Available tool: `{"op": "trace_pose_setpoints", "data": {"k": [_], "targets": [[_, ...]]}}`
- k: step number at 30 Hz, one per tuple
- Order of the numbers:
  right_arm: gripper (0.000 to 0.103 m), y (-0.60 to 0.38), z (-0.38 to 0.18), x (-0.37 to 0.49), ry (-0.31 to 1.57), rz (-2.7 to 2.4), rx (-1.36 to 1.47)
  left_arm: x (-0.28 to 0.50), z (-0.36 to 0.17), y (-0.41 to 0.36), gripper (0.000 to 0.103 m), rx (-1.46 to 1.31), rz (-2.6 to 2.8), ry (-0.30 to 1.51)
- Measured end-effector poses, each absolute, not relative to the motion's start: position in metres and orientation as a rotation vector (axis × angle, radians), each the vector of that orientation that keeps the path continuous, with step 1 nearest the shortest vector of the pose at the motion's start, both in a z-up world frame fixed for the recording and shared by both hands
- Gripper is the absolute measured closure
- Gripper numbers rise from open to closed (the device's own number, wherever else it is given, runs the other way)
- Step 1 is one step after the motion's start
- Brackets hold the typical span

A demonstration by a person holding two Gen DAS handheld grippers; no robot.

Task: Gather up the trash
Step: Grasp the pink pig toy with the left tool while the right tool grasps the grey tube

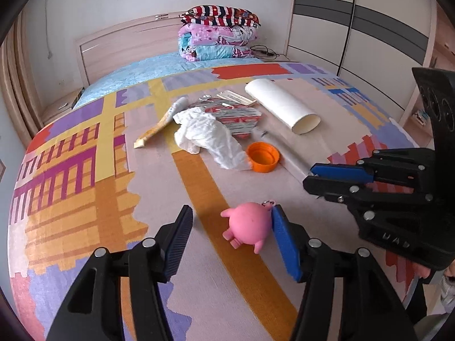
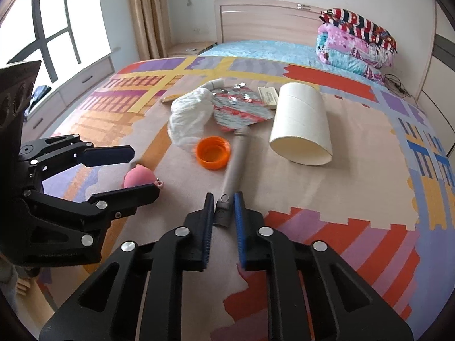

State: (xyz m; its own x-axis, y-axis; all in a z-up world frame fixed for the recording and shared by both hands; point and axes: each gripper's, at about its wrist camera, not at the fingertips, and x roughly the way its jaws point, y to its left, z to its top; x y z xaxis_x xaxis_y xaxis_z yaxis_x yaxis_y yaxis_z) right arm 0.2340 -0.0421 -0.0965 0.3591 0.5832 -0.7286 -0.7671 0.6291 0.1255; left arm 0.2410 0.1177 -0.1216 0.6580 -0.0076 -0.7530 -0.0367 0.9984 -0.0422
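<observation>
On the colourful bedspread [image 1: 85,199] lies a pile of litter: a crumpled white bag [image 1: 207,133], a silver-red foil wrapper [image 1: 239,119], an orange cap [image 1: 263,156], a wide white cardboard tube [image 1: 281,105] and a thin grey tube [image 2: 237,156]. A pink pig toy [image 1: 250,224] sits between the fingers of my left gripper [image 1: 231,213]. That gripper is open, and only its right pad touches the toy. My right gripper [image 2: 223,196] is shut on the near end of the grey tube, which still rests on the bed.
Folded quilts [image 1: 219,34] are stacked by the wooden headboard [image 2: 270,20]. A wardrobe [image 1: 369,42] stands on one side of the bed and a window [image 2: 57,28] with a curtain on the other. A yellowish strip [image 1: 159,125] and a small white box [image 2: 267,95] lie beside the litter.
</observation>
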Motion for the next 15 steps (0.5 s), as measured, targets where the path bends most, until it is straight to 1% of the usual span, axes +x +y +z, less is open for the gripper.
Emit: {"op": "trace_pose_setpoints", "data": {"k": [1,2,15], "targets": [[0.09,-0.043,-0.096,0.234,0.823,0.882,-0.252,0.24,-0.122,0.118,0.057,-0.06,0.006,0.852],[0.09,-0.045,-0.096,0.233,0.823,0.883,-0.249,0.239,-0.121,0.117,0.068,-0.07,-0.017,0.852],[0.09,-0.068,-0.091,0.211,0.805,0.9,-0.224,0.221,-0.107,0.102,0.069,-0.048,0.008,0.837]]}}
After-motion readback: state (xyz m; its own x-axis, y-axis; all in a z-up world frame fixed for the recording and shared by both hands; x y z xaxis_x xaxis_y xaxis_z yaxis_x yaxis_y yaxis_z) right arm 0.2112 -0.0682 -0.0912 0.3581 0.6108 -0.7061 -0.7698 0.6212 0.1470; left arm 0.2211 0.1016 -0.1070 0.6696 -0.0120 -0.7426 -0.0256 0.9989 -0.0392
